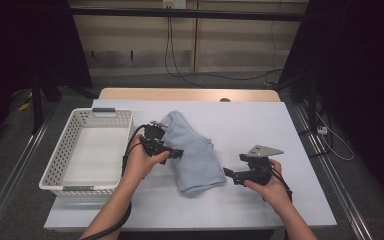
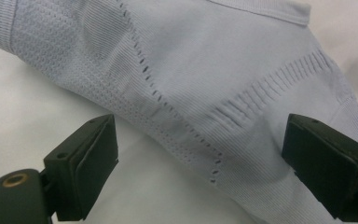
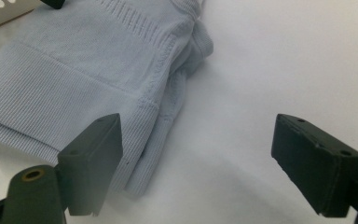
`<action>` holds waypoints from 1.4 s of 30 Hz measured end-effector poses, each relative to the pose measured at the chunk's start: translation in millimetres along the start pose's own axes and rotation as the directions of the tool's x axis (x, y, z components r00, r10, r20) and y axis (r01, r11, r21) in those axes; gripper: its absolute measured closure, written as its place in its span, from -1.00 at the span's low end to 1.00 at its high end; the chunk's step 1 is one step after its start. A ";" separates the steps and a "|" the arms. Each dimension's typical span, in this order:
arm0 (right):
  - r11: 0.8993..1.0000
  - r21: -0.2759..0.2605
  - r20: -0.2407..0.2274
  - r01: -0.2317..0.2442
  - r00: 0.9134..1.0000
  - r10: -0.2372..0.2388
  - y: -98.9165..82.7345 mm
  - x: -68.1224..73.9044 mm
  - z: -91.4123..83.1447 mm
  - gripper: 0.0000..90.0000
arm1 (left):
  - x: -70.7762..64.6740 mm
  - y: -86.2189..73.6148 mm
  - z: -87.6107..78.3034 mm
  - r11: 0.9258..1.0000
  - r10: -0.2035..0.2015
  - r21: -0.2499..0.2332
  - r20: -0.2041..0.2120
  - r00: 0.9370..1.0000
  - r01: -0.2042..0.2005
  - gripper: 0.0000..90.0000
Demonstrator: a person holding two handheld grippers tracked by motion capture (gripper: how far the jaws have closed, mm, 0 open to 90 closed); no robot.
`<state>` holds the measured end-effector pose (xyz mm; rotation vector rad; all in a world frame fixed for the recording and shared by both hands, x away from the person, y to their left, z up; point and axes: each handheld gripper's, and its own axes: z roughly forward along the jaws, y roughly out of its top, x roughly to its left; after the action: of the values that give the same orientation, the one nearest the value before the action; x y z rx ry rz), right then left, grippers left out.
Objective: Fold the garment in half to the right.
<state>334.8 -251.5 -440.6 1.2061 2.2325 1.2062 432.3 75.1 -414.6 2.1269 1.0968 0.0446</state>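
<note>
A folded pale blue knitted garment (image 1: 192,150) lies in the middle of the white table top (image 1: 260,125). My left gripper (image 1: 179,153) is at the garment's left edge, jaws wide apart. In the left gripper view the garment (image 2: 205,79) lies between and beyond the open jaws of my left gripper (image 2: 205,172), nothing pinched. My right gripper (image 1: 228,175) rests at the garment's lower right, a small gap away. In the right gripper view its open jaws of my right gripper (image 3: 200,172) frame bare table, with the garment's ribbed hem (image 3: 74,88) by the left jaw.
A white perforated plastic basket (image 1: 87,150) stands at the table's left, holding nothing I can see. The table's right edge (image 1: 310,165) lies beyond my right hand. Cables hang on the wall behind.
</note>
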 end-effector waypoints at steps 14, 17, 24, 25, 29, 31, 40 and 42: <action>1.000 -0.004 0.003 -0.003 1.000 0.003 -0.9 1.0 -0.6 -0.64 | -1.9 -8.0 0.1 1.000 -0.008 -0.002 0.018 1.000 0.008 -0.76; 1.000 -0.009 0.000 0.000 1.000 0.000 -0.5 2.1 -1.6 -0.64 | -3.0 -9.6 -2.0 1.000 0.000 -0.004 0.030 1.000 0.000 -0.77; 1.000 -0.006 -0.005 0.000 1.000 0.000 -1.5 4.8 -1.5 -0.64 | -3.2 -13.2 -0.7 1.000 -0.026 -0.013 0.027 0.999 0.026 -0.74; 1.000 -0.004 -0.007 0.003 1.000 -0.003 -1.8 5.2 -1.4 -0.64 | -3.6 -13.4 -0.3 1.000 -0.026 -0.014 0.021 0.999 0.027 -0.74; 1.000 -0.001 -0.007 0.003 1.000 -0.003 -2.1 6.2 -1.2 -0.64 | -5.1 -15.1 3.4 0.999 -0.032 -0.013 0.007 0.999 0.032 -0.69; 1.000 -0.003 -0.008 0.004 1.000 -0.004 -2.1 6.9 -1.3 -0.64 | -4.9 -16.0 5.5 0.999 -0.032 -0.012 -0.009 0.999 0.031 -0.67; 1.000 -0.005 -0.014 0.011 1.000 -0.011 -2.0 9.1 -1.9 -0.64 | 0.6 -19.9 7.6 0.998 -0.055 -0.006 -0.012 0.998 0.055 -0.65; 1.000 -0.006 -0.017 0.009 1.000 -0.009 -1.9 9.5 -2.2 -0.64 | 0.5 -19.9 6.8 0.998 -0.064 -0.009 -0.006 0.998 0.064 -0.65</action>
<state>326.8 -245.5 -439.9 1.1866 2.2429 1.2225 421.1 78.8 -432.0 2.0841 1.1654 0.0266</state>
